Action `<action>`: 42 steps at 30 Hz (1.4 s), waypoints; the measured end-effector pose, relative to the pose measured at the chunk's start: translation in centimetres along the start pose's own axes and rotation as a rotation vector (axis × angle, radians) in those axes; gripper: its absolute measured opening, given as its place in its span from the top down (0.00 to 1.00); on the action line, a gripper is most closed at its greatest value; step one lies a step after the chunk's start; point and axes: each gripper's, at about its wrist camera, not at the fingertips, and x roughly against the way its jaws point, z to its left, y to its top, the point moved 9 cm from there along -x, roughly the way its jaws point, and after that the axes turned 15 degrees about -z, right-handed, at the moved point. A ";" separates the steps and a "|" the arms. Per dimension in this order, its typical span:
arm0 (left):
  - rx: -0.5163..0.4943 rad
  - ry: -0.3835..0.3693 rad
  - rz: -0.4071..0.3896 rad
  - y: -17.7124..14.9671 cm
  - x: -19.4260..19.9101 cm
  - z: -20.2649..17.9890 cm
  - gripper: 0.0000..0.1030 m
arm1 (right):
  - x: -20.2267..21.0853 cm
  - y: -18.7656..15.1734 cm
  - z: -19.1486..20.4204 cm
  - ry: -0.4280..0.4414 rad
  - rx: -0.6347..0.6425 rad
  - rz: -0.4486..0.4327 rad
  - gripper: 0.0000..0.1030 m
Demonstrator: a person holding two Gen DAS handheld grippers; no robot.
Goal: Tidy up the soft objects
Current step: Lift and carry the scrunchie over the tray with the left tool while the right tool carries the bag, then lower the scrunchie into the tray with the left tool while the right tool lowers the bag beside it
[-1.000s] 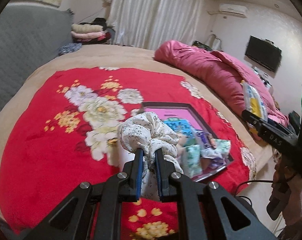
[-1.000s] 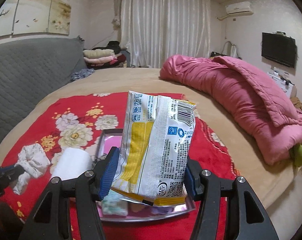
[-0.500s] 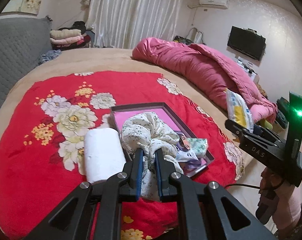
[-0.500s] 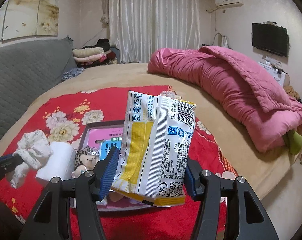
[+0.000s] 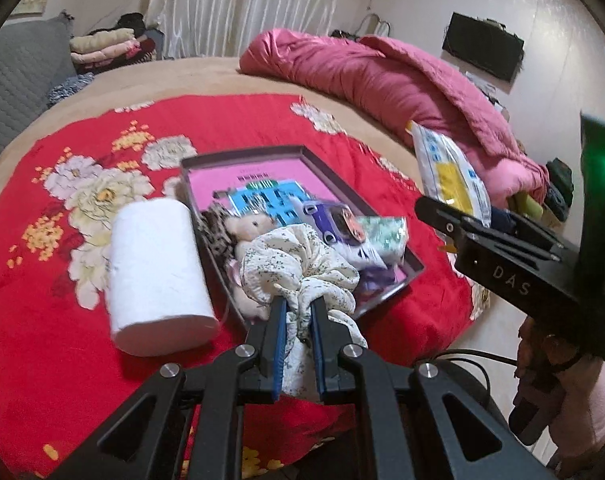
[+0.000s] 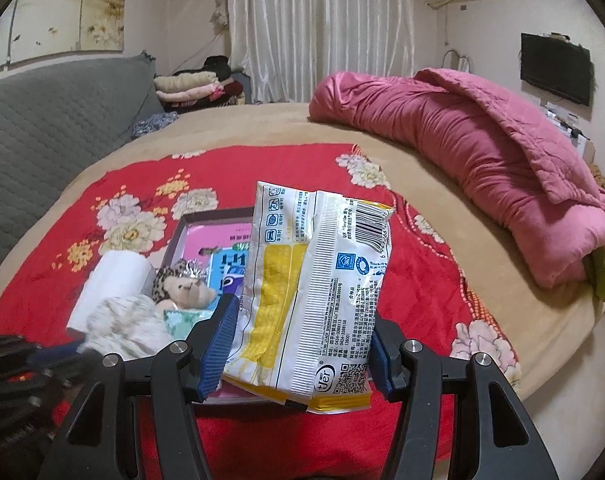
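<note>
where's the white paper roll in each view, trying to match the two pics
Left wrist view: the white paper roll lies on its side left of centre, on the red flowered blanket, against the left wall of the tray.
Right wrist view: the roll is lower left, partly hidden behind the floral cloth.
Shared landmark: the plush toy in the tray, just right of the roll.

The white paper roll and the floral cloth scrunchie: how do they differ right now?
The white paper roll is a smooth, plain cylinder; the floral cloth scrunchie is ruffled and speckled. The roll lies on the red flowered blanket beside the dark tray; the scrunchie hangs pinched in the left tool over the tray. Both are pale and soft.
</note>
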 end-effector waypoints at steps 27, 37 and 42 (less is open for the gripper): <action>-0.013 0.033 0.100 -2.3 -7.6 0.5 0.88 | -2.3 -3.8 0.9 0.029 0.028 0.102 0.41; 0.000 0.045 0.100 -1.6 -8.9 1.2 0.88 | -2.4 -3.7 0.7 0.020 0.025 0.091 0.41; 0.004 0.051 0.101 -1.4 -9.5 1.6 0.88 | -2.3 -3.6 0.6 0.014 0.021 0.083 0.41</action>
